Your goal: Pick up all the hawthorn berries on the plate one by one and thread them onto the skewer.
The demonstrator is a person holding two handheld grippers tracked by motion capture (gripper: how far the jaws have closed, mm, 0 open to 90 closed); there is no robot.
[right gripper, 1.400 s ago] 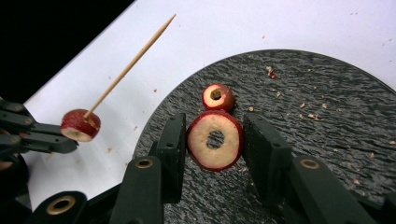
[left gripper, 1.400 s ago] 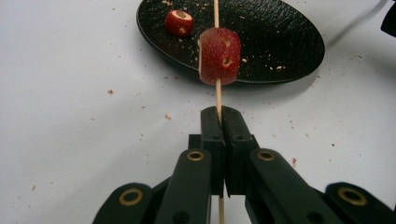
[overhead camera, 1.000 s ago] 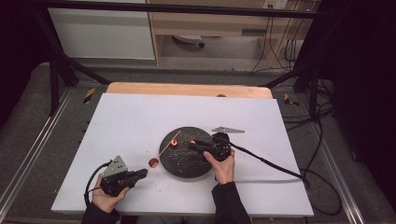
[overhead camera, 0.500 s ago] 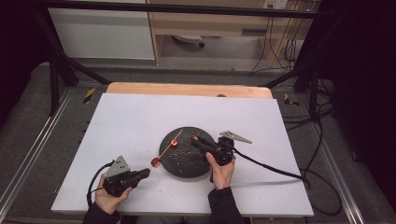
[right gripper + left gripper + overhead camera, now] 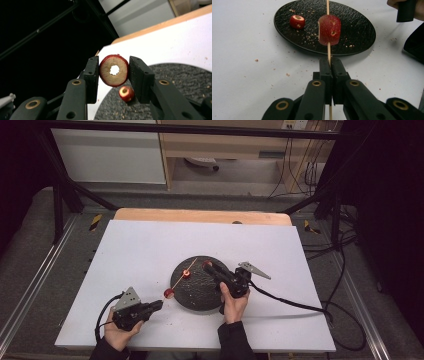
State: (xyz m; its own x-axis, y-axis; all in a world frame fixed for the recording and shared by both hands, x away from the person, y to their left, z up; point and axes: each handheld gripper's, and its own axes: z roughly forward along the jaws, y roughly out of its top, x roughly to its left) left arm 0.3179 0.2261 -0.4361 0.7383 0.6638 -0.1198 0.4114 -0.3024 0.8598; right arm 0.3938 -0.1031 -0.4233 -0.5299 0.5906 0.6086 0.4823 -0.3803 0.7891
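Observation:
A thin wooden skewer runs from my left gripper, which is shut on its lower end, up over a round black plate. A red apple-like chunk is threaded on the skewer. In the high view that chunk hangs just past the plate's left rim, ahead of the left gripper. A smaller red piece lies on the plate. My right gripper is shut on a red-skinned ring slice with a hole through it, held above the plate and the small piece.
The plate sits on a white board over a wooden table whose far edge shows. Crumbs dot the board near the plate. The right gripper's cable trails off to the right. Black frame legs stand at both back corners.
The right hand has turned slightly over the plate, its grey top plate swinging toward the near side, with the ring slice still in its jaws. The left gripper and skewer have barely moved.

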